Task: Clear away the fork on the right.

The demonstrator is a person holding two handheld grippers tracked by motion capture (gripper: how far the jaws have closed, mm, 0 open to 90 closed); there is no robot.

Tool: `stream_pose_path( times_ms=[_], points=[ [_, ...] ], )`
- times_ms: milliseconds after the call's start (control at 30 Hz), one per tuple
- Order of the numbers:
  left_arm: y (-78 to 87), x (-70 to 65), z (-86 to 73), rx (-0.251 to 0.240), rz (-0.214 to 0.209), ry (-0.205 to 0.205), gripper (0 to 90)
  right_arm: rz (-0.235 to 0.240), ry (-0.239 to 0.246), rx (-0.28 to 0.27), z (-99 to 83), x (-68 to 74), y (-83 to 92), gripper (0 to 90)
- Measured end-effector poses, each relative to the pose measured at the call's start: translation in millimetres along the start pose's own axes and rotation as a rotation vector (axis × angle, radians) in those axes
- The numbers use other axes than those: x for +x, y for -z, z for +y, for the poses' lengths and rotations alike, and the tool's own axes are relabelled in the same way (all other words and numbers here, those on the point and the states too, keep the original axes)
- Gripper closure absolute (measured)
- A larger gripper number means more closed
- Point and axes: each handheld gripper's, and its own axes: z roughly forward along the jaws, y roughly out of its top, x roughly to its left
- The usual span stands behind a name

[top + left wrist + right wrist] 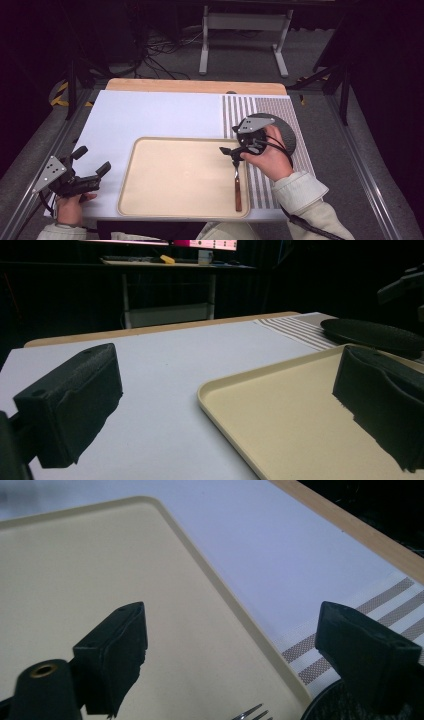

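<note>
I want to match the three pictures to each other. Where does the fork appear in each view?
High view: the fork lies along the right edge of the beige tray, handle toward the person, below the right gripper.
Left gripper view: not in it.
Right gripper view: its tines peek in at the bottom edge, between the open jaws.
Shared landmark: the beige tray.

Tray [175, 175]: smooth matt beige plastic. Fork [237, 181]: shiny metal head, brown wood-look handle. Placemat [260, 107]: woven cloth, striped and textured. Black plate [372, 334]: matt, finely rough surface. Counter [150, 112]: smooth matt white sheet, bare wood along the far edge. Jaws: matt black, rough foam-like pads.
</note>
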Motion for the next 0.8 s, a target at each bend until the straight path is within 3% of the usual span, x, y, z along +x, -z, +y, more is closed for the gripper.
stream_pose_path(
  times_ms=[433,667,800],
  points=[
    [0.0,-0.2,-0.2,-0.008,0.003,0.008,0.0,-0.003,0.002,-0.075,-3.7,1.4,34.7,12.6],
    [0.3,0.0,-0.2,-0.007,0.004,0.009,0.0,-0.026,-0.001,-0.12,-15.6,-1.5,53.7,11.4],
    [0.4,0.4,-0.5,-0.006,0.005,0.011,0.0,-0.03,-0.001,-0.172,-25.4,-5.0,66.0,11.3]
  ],
)
